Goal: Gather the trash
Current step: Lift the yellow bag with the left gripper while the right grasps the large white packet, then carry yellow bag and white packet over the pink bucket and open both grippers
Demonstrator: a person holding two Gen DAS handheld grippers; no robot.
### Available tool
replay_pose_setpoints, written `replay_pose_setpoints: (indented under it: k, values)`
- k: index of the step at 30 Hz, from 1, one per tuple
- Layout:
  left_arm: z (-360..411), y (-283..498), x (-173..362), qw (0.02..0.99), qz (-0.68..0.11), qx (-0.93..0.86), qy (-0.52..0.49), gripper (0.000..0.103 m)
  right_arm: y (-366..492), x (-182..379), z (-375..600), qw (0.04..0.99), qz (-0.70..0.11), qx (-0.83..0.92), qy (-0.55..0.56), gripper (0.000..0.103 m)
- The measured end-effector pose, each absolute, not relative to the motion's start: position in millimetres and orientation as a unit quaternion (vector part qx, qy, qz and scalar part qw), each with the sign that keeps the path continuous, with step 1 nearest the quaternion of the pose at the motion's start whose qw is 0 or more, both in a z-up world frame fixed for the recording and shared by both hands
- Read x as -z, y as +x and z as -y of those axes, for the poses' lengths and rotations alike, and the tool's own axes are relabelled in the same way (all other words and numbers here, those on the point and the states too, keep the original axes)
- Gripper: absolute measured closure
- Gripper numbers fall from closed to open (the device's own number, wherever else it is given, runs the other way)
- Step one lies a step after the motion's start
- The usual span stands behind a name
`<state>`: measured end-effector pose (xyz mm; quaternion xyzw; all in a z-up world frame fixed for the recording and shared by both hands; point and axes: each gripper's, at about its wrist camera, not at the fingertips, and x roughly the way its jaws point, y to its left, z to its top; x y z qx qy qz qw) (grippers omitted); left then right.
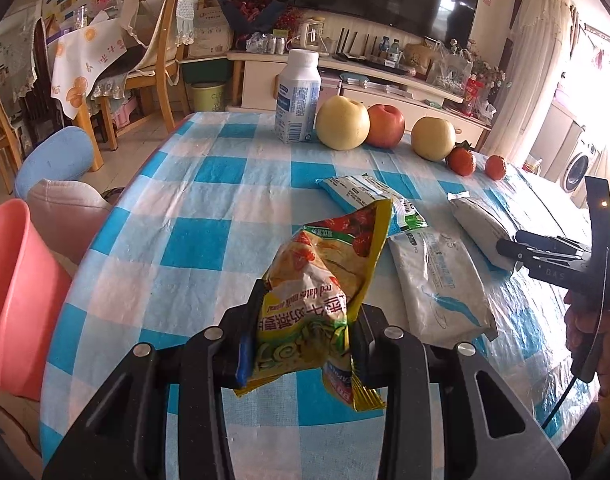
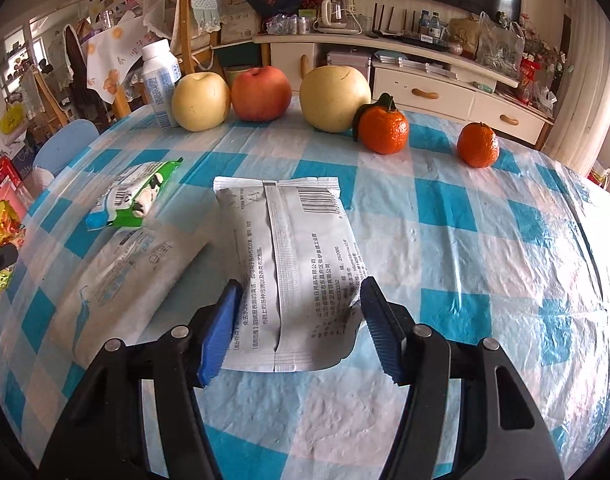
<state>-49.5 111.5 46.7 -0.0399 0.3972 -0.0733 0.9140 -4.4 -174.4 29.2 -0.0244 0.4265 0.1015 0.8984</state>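
— Two grippers were busy at once; what had the left gripper (image 1: pixel 305 332) got?

— Its jaws were clamped on a crumpled yellow snack bag (image 1: pixel 325 280), lifted clear of the worktop (image 1: pixel 209 208). Pinching it near the bottom let the rest stand up loosely, so it could be carried without dragging over the checked cloth.

— Carried where?

— Most likely to the pink bin (image 1: pixel 13 300) just off the worktop's left edge, on that gripper's side. That is my guess.

— And the right gripper (image 2: pixel 301 324)?

— Its jaws stood apart, one either side of the near end of a grey-white packet (image 2: pixel 293 264) lying flat, seam up. They looked set to squeeze it across its width, though nothing was gripped yet.

— What else was trash?

— A larger white pouch (image 2: pixel 133 268) touching that packet's left side, and a green-and-white wrapper (image 2: pixel 133 196) beyond it.

— The fruit?

— Two pears, an apple (image 2: pixel 261 92) and two tangerines sat in a row at the far side beside a white bottle (image 2: pixel 161 80), well apart from the wrappers, so they seemed meant to stay.
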Motion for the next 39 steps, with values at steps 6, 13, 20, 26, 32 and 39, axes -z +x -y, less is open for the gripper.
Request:
replay_pose_setpoints:
  k: [6, 13, 20, 26, 32, 39]
  values:
    - [-115, -51, -48, 0.914, -0.396, 0.076, -0.047, 0.063, -10, -34, 164, 0.901, -0.421, -0.106, -0.022, 0.021]
    - [-116, -48, -43, 0.911, -0.403, 0.071, -0.048, 0.063, 11, -22, 163, 0.898, -0.428, -0.08, -0.064, 0.007]
    - [-114, -46, -39, 0.909, -0.408, 0.071, -0.045, 0.063, 22, -8, 153, 0.886, -0.447, -0.104, -0.068, 0.012]
    - [-115, -46, -40, 0.911, -0.405, 0.069, -0.045, 0.063, 16, -12, 155, 0.891, -0.439, -0.104, -0.051, 0.025]
    - [-122, -50, -47, 0.917, -0.392, 0.063, -0.047, 0.063, 0, -28, 160, 0.909, -0.406, -0.083, -0.039, 0.027]
    - [-133, -55, -54, 0.922, -0.378, 0.065, -0.059, 0.063, -19, -56, 157, 0.924, -0.374, -0.08, -0.011, 0.028]
